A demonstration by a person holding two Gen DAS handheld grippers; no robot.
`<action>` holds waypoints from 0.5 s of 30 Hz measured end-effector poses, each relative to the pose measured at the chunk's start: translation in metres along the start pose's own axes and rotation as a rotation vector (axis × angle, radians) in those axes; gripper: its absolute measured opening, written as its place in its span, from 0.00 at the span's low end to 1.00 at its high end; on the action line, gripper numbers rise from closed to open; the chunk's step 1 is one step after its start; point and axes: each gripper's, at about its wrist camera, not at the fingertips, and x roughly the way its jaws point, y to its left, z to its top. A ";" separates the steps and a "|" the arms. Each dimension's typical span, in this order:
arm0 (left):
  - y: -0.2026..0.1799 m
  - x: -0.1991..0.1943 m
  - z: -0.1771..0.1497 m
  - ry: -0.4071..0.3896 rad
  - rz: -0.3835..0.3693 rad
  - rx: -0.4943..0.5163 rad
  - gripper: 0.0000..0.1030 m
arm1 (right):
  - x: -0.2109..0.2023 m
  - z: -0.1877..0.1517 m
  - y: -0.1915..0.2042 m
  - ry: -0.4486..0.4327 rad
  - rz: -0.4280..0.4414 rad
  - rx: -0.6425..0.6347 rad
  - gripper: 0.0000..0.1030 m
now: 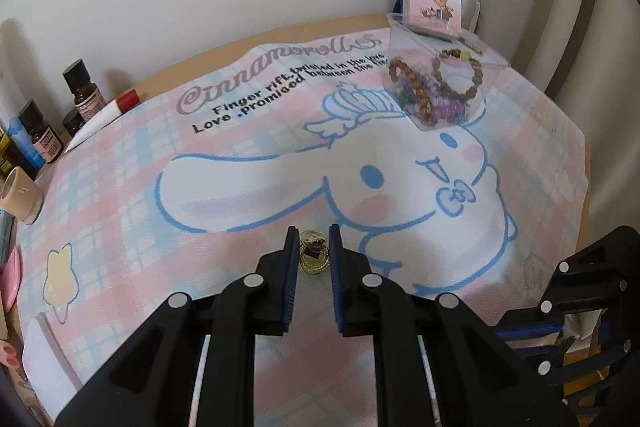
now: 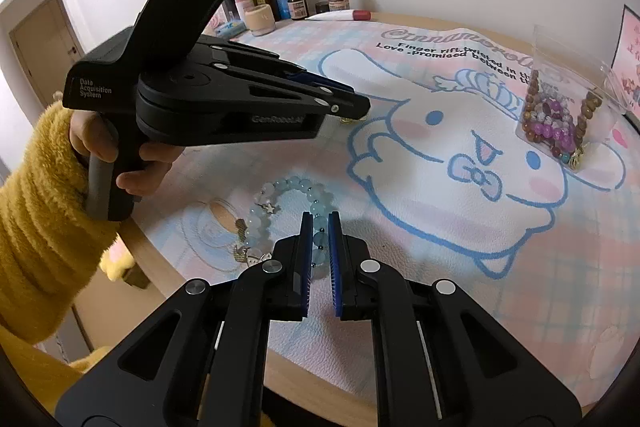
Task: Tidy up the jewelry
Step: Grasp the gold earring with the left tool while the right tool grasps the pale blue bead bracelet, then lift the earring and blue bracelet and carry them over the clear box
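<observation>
Fingers (image 2: 305, 227) flank the pale bead bracelet (image 2: 296, 187), pads touching it.

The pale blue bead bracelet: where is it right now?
In the right wrist view, the pale blue bead bracelet lies on the printed mat's near edge, lower centre, one side pinched in the right claw.

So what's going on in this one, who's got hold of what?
A person in a yellow fleece sleeve holds a gripper in each hand over a cartoon-print mat. The left gripper is closed on a small gold jewelry piece; the right gripper is pinched on a pale blue bead bracelet. Both pieces lie on the mat, not yet lifted. A clear box, already holding several bead bracelets, sits at the far side.
</observation>
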 end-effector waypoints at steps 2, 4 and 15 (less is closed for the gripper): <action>0.002 -0.004 0.001 -0.008 0.001 -0.005 0.12 | -0.004 0.001 -0.002 -0.012 0.000 0.009 0.07; 0.004 -0.008 0.002 -0.013 -0.001 -0.008 0.07 | -0.009 0.002 -0.001 -0.022 0.007 0.011 0.07; -0.004 -0.024 0.004 -0.054 -0.016 0.018 0.08 | -0.034 0.012 -0.008 -0.100 0.032 0.041 0.07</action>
